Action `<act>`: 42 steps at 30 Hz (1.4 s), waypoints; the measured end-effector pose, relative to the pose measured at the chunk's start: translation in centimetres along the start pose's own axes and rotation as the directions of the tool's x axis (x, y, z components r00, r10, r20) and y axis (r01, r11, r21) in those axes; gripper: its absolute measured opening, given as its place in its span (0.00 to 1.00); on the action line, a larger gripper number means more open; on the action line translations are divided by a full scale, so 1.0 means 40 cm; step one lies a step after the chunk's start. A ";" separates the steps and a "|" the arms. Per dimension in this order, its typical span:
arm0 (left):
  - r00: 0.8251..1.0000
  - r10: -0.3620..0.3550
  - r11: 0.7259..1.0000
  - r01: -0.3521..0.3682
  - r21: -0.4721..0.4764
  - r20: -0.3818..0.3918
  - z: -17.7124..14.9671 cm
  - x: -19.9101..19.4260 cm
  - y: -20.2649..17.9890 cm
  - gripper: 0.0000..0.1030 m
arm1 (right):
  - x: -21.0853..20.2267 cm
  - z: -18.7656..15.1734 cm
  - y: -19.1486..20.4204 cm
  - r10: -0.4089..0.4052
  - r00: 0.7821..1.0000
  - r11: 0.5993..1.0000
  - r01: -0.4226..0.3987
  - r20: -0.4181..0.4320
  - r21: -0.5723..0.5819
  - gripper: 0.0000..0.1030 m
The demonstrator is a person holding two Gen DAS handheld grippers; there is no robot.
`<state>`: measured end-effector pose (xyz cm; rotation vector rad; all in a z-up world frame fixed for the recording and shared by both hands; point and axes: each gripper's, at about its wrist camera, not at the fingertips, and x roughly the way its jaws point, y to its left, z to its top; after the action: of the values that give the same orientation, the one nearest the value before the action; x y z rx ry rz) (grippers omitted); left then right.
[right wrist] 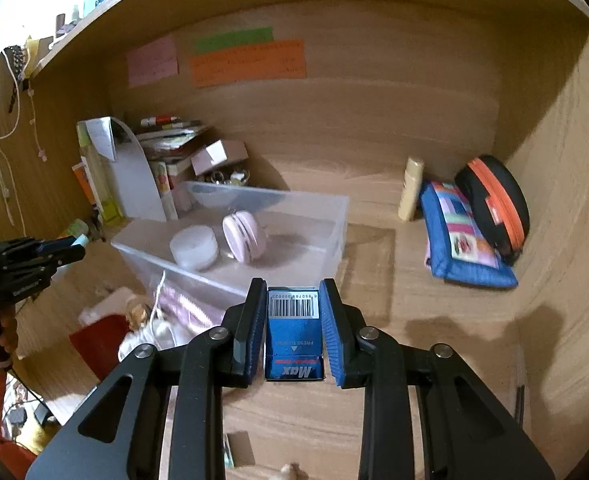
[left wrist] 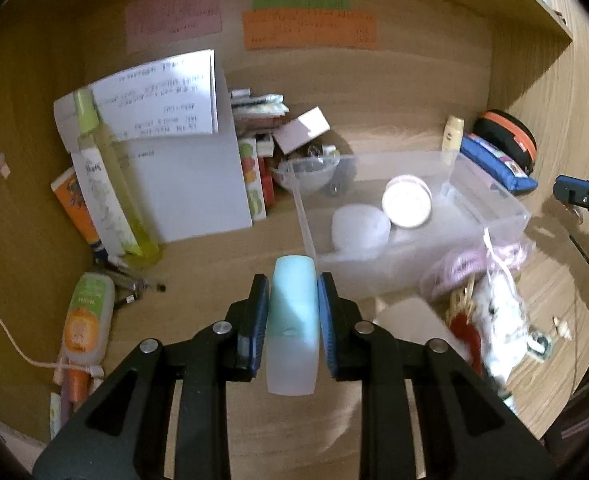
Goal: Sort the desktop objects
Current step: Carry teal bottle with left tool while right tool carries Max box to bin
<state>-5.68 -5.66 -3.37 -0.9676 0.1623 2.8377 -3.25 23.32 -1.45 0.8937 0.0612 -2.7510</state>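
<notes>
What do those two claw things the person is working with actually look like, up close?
Both look alike: the left gripper and right gripper are matte black linkage frames with cut-out slots and round silver pivot pins. Each ends in two flat black fingers lined with ribbed blue pads. From the right camera, faint white lettering shows on the left gripper's side, too small to read. No cables are visible.

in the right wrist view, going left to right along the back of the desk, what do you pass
green-capped yellow bottle → white paper stand → clear plastic bin → cream bottle → blue patchwork pouch → black case with orange zip
</notes>
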 end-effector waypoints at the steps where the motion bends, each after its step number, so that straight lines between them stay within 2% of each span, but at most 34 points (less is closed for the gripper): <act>1: 1.000 -0.001 1.000 0.001 0.005 0.005 0.009 0.000 -0.002 0.23 | 0.003 0.007 0.003 0.005 1.000 1.000 -0.005 0.002 -0.002 0.24; 13: 0.998 -0.056 0.998 0.055 0.021 0.041 0.109 0.015 -0.022 0.23 | 0.081 0.087 0.020 0.076 0.997 0.996 -0.076 -0.012 -0.035 0.24; 14: 0.993 -0.113 0.991 0.111 0.070 0.035 0.115 0.019 -0.027 0.23 | 0.089 0.091 0.021 0.079 0.997 0.996 -0.079 -0.015 -0.038 0.24; 17: 0.990 -0.136 0.988 0.133 0.082 0.028 0.130 0.036 -0.040 0.23 | 0.119 0.105 0.028 0.085 0.996 0.995 -0.087 -0.032 -0.053 0.24; 25: 0.981 -0.190 0.975 0.193 0.113 -0.036 0.152 0.096 -0.074 0.23 | 0.192 0.114 0.049 0.085 0.992 0.991 -0.094 -0.094 -0.093 0.24; 42: 0.955 -0.246 0.957 0.266 0.115 -0.164 0.153 0.244 -0.123 0.23 | 0.345 0.106 0.065 0.073 0.969 0.982 -0.111 -0.237 -0.150 0.24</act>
<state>-16.20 1.01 -4.81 -1.0831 0.2245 2.4862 -15.84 17.24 -5.97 1.1348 0.2749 -2.5027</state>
